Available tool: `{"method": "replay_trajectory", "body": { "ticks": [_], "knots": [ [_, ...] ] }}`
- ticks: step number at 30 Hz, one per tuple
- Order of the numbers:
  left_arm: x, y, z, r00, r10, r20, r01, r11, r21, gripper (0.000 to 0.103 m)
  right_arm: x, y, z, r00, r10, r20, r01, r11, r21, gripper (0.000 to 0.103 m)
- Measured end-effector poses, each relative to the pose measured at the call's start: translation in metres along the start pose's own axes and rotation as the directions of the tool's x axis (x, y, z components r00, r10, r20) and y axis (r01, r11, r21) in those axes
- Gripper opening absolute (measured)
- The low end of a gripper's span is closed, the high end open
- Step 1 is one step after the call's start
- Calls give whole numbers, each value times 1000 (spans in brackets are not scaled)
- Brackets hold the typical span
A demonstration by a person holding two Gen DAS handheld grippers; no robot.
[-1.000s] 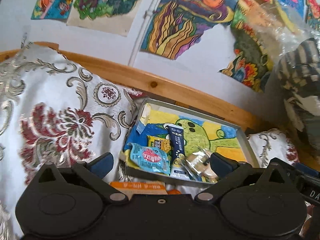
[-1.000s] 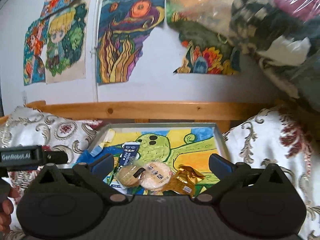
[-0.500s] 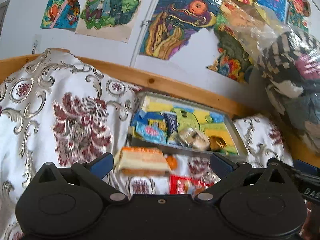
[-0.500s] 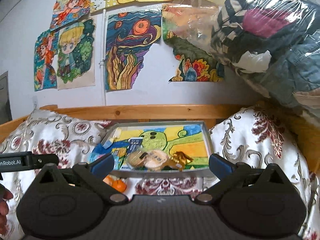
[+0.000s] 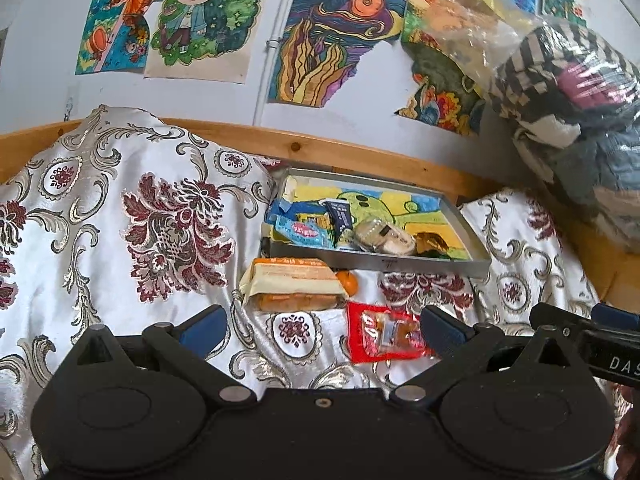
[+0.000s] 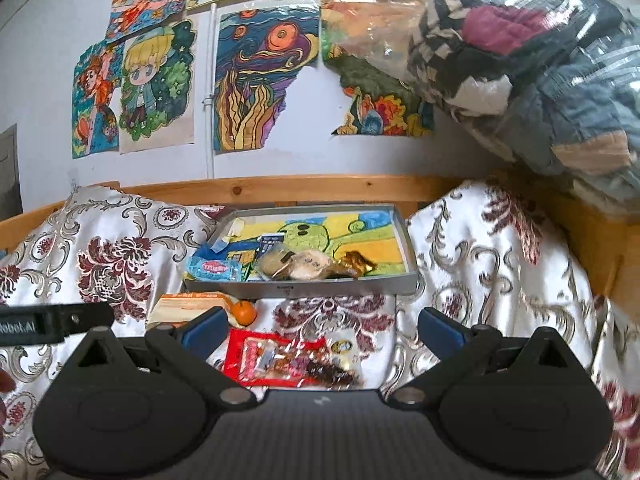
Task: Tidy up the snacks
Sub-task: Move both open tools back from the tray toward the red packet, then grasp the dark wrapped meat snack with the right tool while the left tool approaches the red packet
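Both grippers have pulled back from the tray [image 5: 380, 266], revealing a red snack packet [image 6: 288, 360]. Left gripper [image 5: 320, 330] and right gripper [image 6: 320, 326] gape wide, empty; "DAS" shows.

- Bed [image 6: 340, 312], wooden frame, covered in white brocade cloth with maroon flowers.
- Grey tray [image 6: 304, 289] on the cloth, near the rail.
- Orange box [image 5: 294, 284] just before the tray's left corner.
- Small orange [image 6: 244, 311] beside the box.
- Red packet [image 6: 280, 360] nearest, flat on cloth.
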State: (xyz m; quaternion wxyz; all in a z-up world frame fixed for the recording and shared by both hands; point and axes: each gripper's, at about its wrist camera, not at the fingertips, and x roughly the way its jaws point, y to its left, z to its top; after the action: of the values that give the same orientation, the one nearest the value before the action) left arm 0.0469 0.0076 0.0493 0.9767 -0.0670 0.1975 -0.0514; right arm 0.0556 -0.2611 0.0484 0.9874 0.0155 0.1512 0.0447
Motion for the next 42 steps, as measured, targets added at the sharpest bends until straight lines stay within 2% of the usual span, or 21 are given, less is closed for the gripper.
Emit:
{"method": "replay_trajectory", "body": {
  "ticks": [14,24,42],
  "knots": [
    [23,2,-29,994,13,-111,-8,999,48,102,10,-4,-38,996,-8,-89,8,1000,3,103],
    [29,3,-34,993,17,-117,-10,998,63,102,21,-12,-46,991,-9,-134,13,999,33,103],
    [33,5,-36,991,22,-133,-15,998,55,102,23,-13,-47,990,-8,-142,13,999,33,103]
  ]
}}
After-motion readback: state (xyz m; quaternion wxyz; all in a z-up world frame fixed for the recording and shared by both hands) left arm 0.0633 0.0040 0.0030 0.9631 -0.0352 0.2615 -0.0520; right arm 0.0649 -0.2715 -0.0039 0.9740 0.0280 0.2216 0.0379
